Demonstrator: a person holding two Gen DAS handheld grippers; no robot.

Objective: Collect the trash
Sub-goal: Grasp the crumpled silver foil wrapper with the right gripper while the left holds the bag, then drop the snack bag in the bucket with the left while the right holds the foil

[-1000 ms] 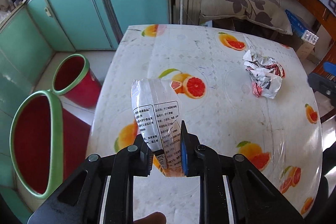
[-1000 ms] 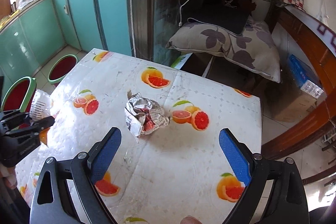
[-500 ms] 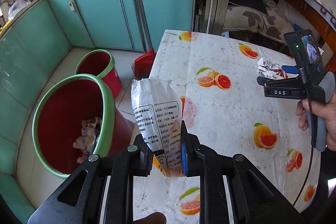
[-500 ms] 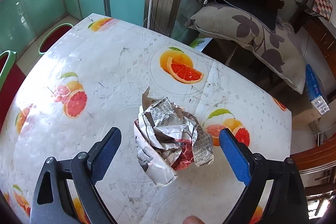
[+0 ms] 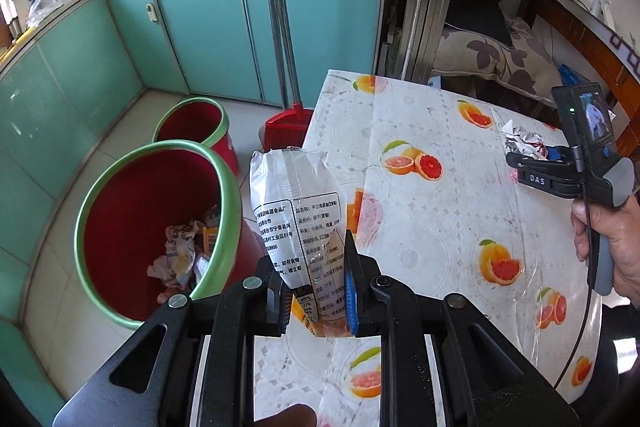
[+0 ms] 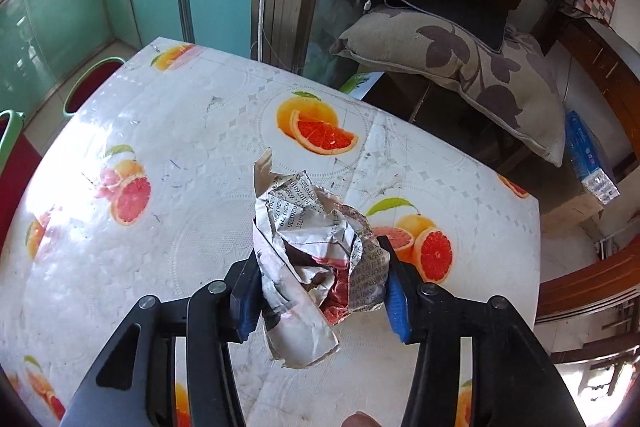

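Home kitchen, lived in. Teal cabinets [image 5: 208, 27] under a cluttered counter, fruit-print table [image 5: 460, 227], red bins [image 5: 156, 227], broom [image 5: 288, 123], cushioned bench [image 6: 460, 67]

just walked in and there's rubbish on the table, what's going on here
A person is clearing trash with a handheld gripper in each hand. The left gripper is shut on a clear printed snack bag, held up beside the near red bin, which already holds wrappers. The right gripper has just been closing around a crumpled foil wrapper lying on the fruit-print table; its pads now touch both sides.
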